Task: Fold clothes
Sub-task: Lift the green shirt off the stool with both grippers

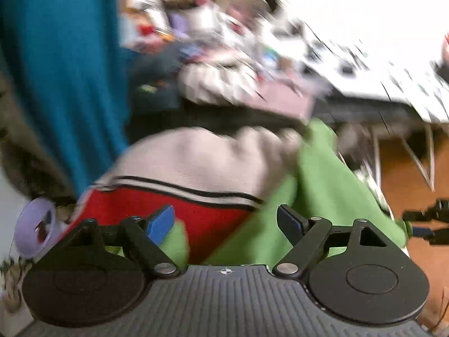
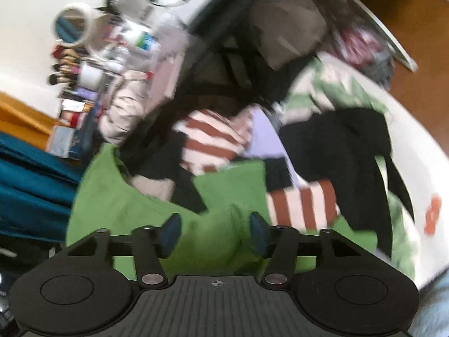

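I see one green garment lying near under both my claws, left gripper and right gripper each spread open, one red-striped top and one black garment piled beyond.

Both views are smeared by motion blur. In the left wrist view, the clutter far behind the clothes is an unreadable jumble, and the teal curtain is cut off by the top and left edges. The green garment runs under the gripper body, so its near edge is hidden. In the right wrist view, the shelf items at far left are too blurred to identify, and the green garment again disappears beneath the gripper.
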`<action>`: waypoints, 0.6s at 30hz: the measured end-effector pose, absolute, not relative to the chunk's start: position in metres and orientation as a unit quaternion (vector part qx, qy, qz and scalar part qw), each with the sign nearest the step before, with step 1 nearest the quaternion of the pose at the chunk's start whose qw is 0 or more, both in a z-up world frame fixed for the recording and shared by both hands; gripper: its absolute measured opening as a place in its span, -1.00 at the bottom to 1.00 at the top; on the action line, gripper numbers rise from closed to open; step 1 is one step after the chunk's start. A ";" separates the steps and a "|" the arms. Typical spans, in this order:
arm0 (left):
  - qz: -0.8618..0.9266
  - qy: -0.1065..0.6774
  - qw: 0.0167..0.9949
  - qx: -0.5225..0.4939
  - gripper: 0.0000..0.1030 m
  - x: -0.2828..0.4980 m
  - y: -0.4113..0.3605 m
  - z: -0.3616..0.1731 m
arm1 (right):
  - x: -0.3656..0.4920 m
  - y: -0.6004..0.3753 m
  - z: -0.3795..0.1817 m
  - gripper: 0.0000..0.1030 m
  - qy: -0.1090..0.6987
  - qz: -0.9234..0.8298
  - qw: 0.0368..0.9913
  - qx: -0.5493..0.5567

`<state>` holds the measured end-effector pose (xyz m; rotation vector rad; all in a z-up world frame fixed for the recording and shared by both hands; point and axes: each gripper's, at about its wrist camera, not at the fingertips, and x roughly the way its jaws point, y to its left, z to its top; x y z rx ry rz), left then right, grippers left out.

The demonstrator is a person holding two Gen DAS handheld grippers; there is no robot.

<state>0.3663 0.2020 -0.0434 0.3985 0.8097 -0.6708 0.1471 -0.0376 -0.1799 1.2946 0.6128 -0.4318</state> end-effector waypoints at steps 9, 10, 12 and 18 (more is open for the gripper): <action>-0.370 0.406 0.799 0.245 0.69 0.368 0.147 -0.080 | 0.150 -0.024 -0.215 0.48 0.290 -0.202 0.667 0.656; -0.377 0.414 0.794 0.235 0.38 0.369 0.148 -0.078 | 0.152 -0.024 -0.212 0.24 0.284 -0.196 0.672 0.655; -0.403 0.435 0.777 0.211 -0.66 0.368 0.155 -0.070 | 0.156 -0.027 -0.190 -0.51 0.265 -0.186 0.702 0.635; -0.430 0.426 0.780 0.155 -0.72 0.357 0.168 -0.035 | 0.167 -0.037 -0.124 -0.85 0.202 -0.156 0.783 0.567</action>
